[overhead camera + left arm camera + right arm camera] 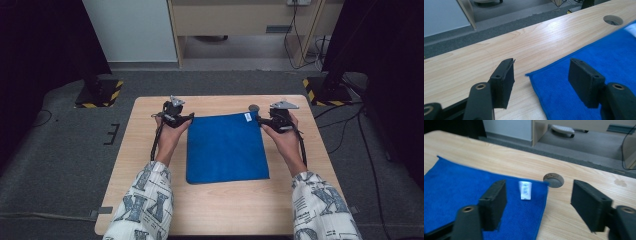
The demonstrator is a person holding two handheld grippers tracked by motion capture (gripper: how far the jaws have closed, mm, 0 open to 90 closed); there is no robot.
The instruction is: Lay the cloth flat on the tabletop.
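At the left far corner of the blue cloth point(227, 147) I had my left gripper point(175, 116), jaws standing apart with nothing between the pads — in the left gripper view the cloth's corner point(529, 74) lay on the desk point(150, 150) just ahead of the gap and toward the right-hand jaw, so that jaw hung over blue pile while the other hung over bare wood. The cloth itself lay flat and spread near the middle of the desk, closer to the far edge than to mine, its sides running roughly square with the desk's edges and its far edge stretching from one gripper to the other. At the right far corner I had my right gripper point(274, 120), open too and holding nothing; in the right gripper view the corner with the small white label point(525, 190) sat between the jaws, one jaw over the cloth and the other over wood, with the round hole in the desk point(553, 180) just beyond that corner. Each hand was nearest its own far corner, so I judged the next pinch would want both grippers dropped a little and nudged forward onto those corners.
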